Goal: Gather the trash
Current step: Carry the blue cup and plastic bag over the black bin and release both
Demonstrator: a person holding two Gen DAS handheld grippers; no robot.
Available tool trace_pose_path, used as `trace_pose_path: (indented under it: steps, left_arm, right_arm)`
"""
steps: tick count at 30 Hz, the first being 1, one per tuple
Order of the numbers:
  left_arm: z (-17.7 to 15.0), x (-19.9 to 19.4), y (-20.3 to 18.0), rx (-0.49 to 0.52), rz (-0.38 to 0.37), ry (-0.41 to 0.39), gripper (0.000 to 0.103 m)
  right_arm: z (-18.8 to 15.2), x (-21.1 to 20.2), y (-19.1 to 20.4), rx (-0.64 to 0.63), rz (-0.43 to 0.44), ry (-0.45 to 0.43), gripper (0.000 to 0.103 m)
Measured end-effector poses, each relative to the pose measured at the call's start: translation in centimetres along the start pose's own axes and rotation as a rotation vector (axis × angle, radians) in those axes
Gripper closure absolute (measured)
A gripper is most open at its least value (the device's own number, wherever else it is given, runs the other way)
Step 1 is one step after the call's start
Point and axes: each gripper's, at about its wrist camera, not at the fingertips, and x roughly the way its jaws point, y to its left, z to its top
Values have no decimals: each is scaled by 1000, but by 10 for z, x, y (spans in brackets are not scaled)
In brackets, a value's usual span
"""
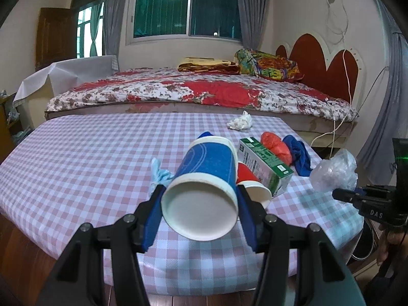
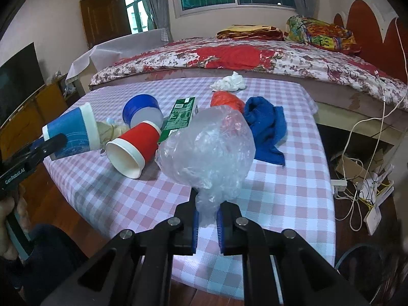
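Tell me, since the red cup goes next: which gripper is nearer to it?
Left. The left gripper, shut on the blue cup, hangs right beside the red cup. The right gripper, shut on the clear plastic bag, sits further back, near the table edge.

Home bedroom: bed (image 1: 199, 91), curtained window (image 1: 187, 12).

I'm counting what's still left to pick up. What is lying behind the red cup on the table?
Behind the red cup lie a green carton and a second blue cup on its side. The blue cup's inside is hidden, and the held plastic bag covers the carton's near end.
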Motion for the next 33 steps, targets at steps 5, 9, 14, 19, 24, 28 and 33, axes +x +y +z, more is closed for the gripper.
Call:
trace_pose_path:
  steps: [5,9,14,19,24,28,33]
  left_arm:
    - [6,-9,-11,15,1,-21,47]
    - [11,-8,-24,37,-9,-27,47]
    - [17,-3,-44,64,-39,-30,47]
    - [20,2,-63,85,-75,-32,47]
    - [22,6,-84,107,-111,-32,47]
    - [26,8,-105,125,-155,-37,47]
    - [24,17,-135,164,-208,-20,47]
  right_arm:
    - [-3,-10,-8,16,-5,-13,91]
    - [-6,-19,-18,35,-14,-25,91]
    - [-11,-28,-33,62,-31,-34,91]
    - [-16,-36,-49,90,-53,-39,91]
    - [-21,-43,-66,120,-77,-42,91]
    - [-26,-49,-77,136,-96,-42,91]
    - [-30,-55,-91,157,-117,-44,91]
